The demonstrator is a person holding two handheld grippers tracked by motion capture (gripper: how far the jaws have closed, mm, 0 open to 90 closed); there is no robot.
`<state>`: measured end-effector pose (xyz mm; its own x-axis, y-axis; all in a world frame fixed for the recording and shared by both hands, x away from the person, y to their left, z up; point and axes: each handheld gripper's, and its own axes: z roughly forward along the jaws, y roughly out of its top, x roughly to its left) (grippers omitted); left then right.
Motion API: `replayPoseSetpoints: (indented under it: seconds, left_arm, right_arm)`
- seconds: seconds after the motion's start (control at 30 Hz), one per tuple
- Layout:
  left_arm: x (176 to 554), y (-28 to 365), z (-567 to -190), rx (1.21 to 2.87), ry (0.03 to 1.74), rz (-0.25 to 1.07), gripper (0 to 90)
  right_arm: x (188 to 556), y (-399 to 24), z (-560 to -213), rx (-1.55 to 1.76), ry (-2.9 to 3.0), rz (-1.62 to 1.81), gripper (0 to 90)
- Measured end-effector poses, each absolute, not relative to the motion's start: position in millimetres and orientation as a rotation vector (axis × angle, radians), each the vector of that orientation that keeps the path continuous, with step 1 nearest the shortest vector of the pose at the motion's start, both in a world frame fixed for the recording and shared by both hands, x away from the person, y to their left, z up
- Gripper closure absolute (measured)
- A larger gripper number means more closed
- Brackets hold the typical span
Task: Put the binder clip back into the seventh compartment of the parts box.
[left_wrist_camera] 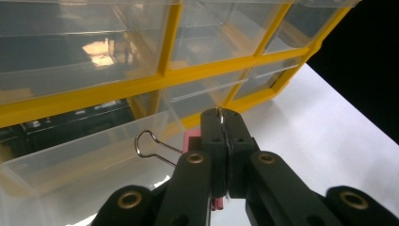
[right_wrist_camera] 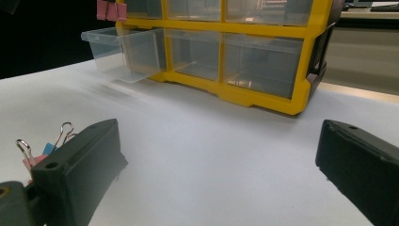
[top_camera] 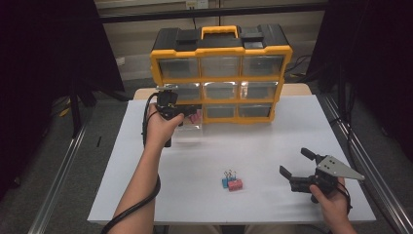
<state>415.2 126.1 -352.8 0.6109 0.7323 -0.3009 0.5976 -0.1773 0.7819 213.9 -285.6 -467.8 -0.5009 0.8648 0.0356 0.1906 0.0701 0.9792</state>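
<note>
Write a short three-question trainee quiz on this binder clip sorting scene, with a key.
1. True or false: the left tongs are shut on the pink binder clip.
2. Which drawer of the yellow organiser is pulled out: A bottom left, B top right, C middle centre?
3. How do the jaws of the right tongs stand?

Key: 1 true. 2 A, the clear drawer. 3 Open, with nothing between them, right of the clips on the table.

Clear glossy plastic drawer (left_wrist_camera: 70, 160), matt white table (top_camera: 214, 156)

Black gripper (top_camera: 298, 170), brass screws, grey plate, black cable
</note>
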Motion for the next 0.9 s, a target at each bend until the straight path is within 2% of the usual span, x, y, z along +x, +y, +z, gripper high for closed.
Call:
replayPoseSetpoints:
  seconds: [0.9]
  left_arm:
    - [429,138,-372,1.867,1.116,0.234,88.7]
  right_arm:
    - [214,-285,-468,1.054,1.765,1.474,0.7]
